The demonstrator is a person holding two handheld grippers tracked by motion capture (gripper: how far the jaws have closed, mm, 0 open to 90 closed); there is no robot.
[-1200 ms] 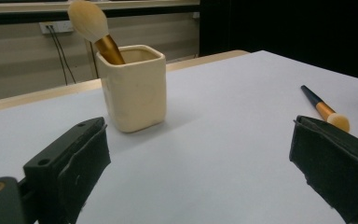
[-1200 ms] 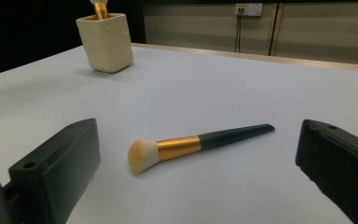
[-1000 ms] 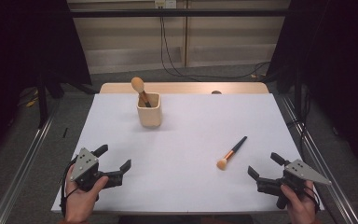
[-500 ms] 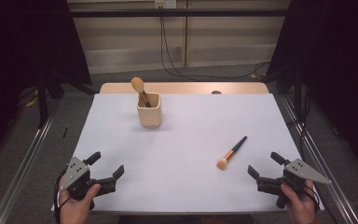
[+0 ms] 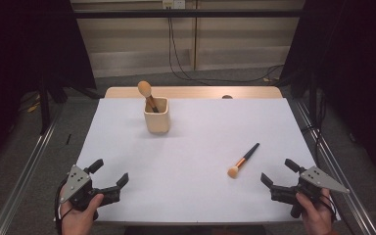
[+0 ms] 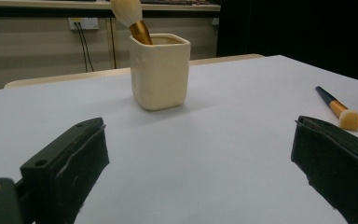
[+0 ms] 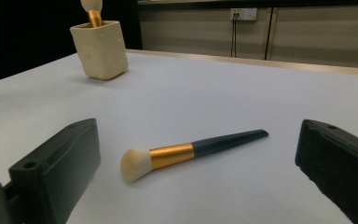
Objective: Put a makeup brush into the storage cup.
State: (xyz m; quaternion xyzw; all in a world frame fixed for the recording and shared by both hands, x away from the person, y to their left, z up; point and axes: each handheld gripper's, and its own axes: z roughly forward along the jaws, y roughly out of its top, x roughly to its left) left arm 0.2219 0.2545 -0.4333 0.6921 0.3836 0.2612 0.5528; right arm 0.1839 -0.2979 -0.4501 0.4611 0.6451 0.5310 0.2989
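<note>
The black-handled makeup brush with a gold ferrule [image 5: 243, 160] lies flat on the white bench [image 5: 200, 132], bristles toward the right claw [image 5: 279, 178] (the nearer one), handle angling away. Both claws, including the left claw [image 5: 108, 177], are released.

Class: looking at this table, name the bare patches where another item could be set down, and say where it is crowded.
Free: the wide white table stretch between the left gripper and right gripper, and the far right area beyond the black-handled makeup brush. Busiest spot: the far left-centre, around the cream square cup holding a second brush.
</note>
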